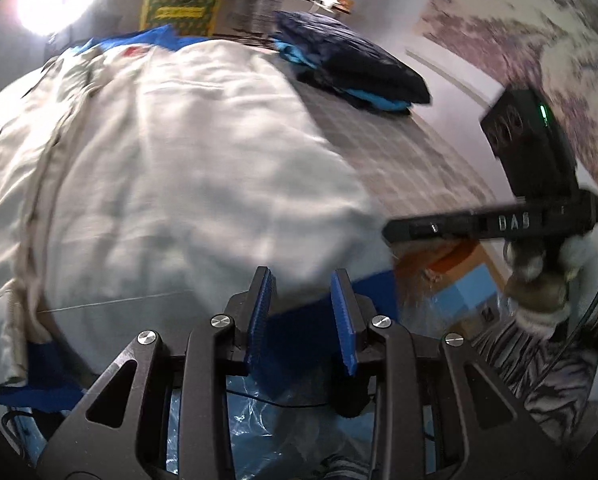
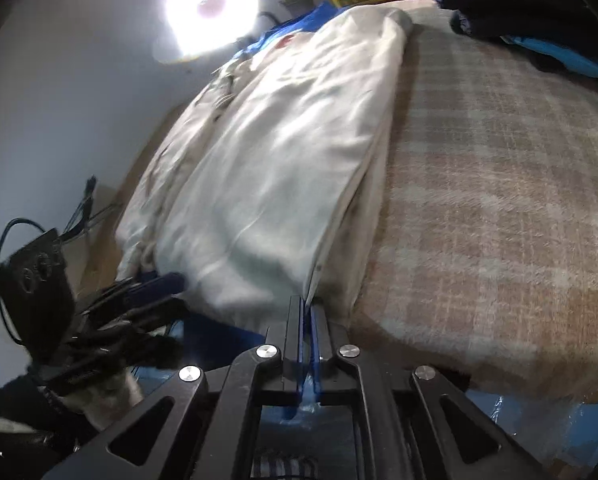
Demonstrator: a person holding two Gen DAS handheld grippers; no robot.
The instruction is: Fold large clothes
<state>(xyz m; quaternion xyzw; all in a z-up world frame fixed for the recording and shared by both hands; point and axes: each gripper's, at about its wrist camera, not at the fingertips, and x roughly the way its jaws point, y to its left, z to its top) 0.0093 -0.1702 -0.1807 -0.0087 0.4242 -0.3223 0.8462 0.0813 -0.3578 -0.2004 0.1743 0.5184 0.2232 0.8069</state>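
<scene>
White garment [image 2: 283, 152] lies folded lengthwise, long axis running away down the plaid bed [image 2: 499, 200]. Right gripper [image 2: 308, 312] pinches its near hem, jaws closed. Left gripper [image 1: 301, 280] jaws apart, holding nothing.

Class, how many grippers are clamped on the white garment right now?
1. The right gripper is shut on the white garment's near edge; the left gripper is open beside it, gripping nothing.

One readable marking here: raised letters "DAS" on the side of the right gripper [image 1: 387, 236], seen from the left wrist view. The yellow-and-green poster [image 1: 181, 7] on the far wall carries a printed band, but it's too blurred to read.
</scene>
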